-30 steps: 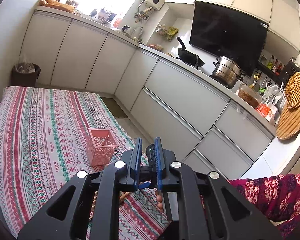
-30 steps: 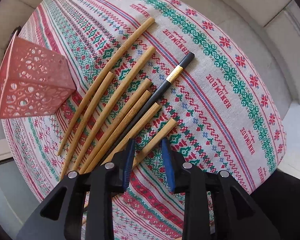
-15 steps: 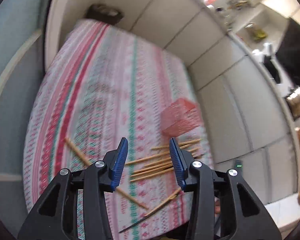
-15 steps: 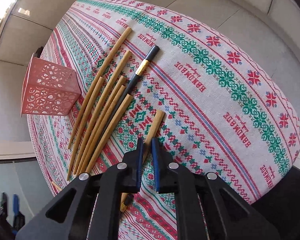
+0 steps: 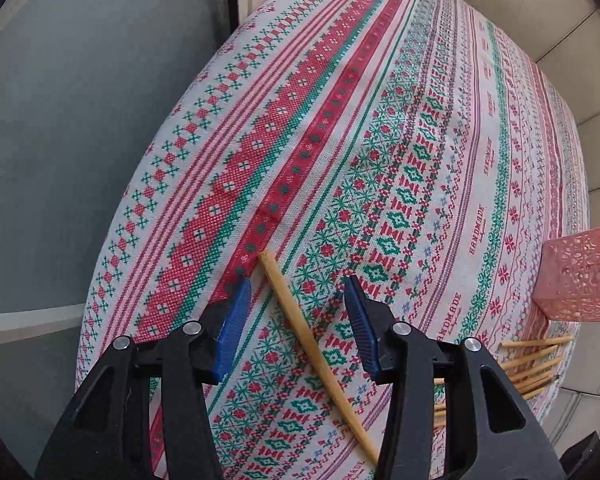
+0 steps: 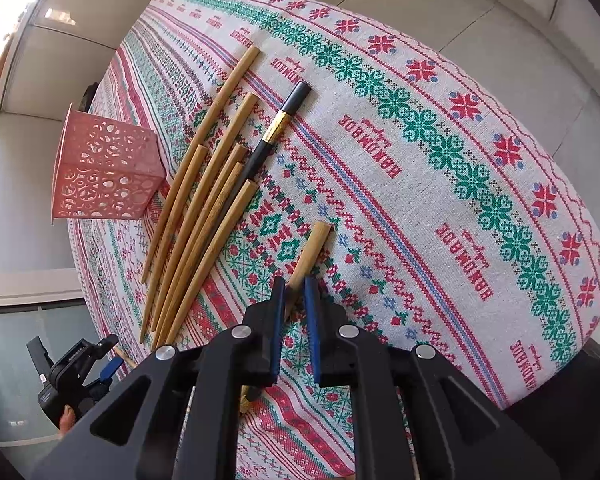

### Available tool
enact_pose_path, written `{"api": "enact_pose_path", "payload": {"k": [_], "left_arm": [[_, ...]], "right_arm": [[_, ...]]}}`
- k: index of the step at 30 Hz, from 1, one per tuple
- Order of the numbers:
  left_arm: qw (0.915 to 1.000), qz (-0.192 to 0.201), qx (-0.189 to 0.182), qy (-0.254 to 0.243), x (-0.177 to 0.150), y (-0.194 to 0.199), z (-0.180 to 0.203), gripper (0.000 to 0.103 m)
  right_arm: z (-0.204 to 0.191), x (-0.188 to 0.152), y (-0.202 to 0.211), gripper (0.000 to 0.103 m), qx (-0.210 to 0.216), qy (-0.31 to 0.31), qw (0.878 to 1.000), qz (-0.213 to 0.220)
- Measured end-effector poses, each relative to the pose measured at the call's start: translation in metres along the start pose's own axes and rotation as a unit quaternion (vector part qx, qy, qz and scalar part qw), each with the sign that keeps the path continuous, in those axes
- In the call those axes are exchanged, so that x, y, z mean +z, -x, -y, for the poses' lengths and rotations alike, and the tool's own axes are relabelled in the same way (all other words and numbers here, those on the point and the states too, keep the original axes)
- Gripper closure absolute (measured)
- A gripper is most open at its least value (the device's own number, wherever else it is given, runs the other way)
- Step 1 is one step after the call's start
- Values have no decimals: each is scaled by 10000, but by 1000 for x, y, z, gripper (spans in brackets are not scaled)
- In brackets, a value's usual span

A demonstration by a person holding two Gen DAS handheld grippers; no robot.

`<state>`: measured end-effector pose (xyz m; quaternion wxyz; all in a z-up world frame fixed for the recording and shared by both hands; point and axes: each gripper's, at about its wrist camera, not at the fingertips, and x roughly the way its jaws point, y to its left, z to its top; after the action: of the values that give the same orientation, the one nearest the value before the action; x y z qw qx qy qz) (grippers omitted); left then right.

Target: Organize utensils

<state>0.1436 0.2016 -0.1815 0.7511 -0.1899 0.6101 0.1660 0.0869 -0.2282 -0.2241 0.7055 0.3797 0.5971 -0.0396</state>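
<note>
We see the cross-stitch-patterned cloth-covered counter [image 6: 440,128], pink perforated plastic basket [image 6: 104,168] beside loose bamboo chopsticks [image 6: 204,208]. Right hand-held gripper [image 6: 294,286] clamps one bamboo chopstick [image 6: 312,248]; left hand-held gripper [image 5: 296,292], just been opening, straddles a stray bamboo chopstick [image 5: 300,328].

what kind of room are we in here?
Probably a home kitchen or dining corner: a table under a red and green cross-stitch tablecloth, loose bamboo chopsticks beside a pink perforated plastic holder, pale panelled cabinet fronts behind.

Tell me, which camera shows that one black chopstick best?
The right wrist view: the black chopstick lies in plain sight with its gold band, beside the wooden chopsticks. The left wrist view catches at most a dark tip at the far right edge.
</note>
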Motion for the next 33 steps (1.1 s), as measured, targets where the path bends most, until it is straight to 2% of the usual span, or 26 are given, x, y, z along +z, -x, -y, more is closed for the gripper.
{"api": "enact_pose_path", "payload": {"k": [1,2,4,6,7,8,10,13,17,22,26,29,31,33], "left_arm": [[9997,81,153,-154,0,-1,7,59],[9987,179,317,-345,0,-1,14,70],[9973,369,231,-584,-3,1,23,91],[9960,533,199,-692,-5,3,25,95],[9958,581,125,-703,-5,4,24,97],[9959,597,-117,-676,-6,6,22,97],[9942,537,-715,-601,-7,9,19,97],[9859,923,-1092,-871,-14,30,22,97],[9611,1672,-1783,-1284,-32,81,32,97],[9221,2566,-2399,-1621,-65,140,40,97],[8892,3331,-2513,-1877,-89,177,57,97],[8683,3712,-2632,-1975,-104,196,59,97],[8591,3882,-2660,-2015,-110,203,60,97],[8537,3923,-2761,-2027,-114,209,59,97]], "right_arm": [[-1,1,0,92,-53,16,10000,-25],[-6,3,-2,90,-125,62,9999,-50],[-13,4,-2,80,-152,74,9998,-76],[-20,3,-3,79,-269,60,9996,-12],[-22,2,-4,83,-341,106,9993,61],[-23,0,-6,91,-361,149,9992,133],[-20,-3,-6,92,-148,82,9994,306],[-16,-7,-2,93,282,63,9984,479],[-26,-21,26,94,693,632,9890,1141],[-41,-50,68,94,881,1576,9619,2054],[-50,-71,96,94,1020,2142,9359,2603],[-58,-82,116,95,1159,2426,9177,2926],[-63,-86,130,95,1246,2562,9075,3088],[-67,-90,142,95,1304,2638,8994,3233]]}}
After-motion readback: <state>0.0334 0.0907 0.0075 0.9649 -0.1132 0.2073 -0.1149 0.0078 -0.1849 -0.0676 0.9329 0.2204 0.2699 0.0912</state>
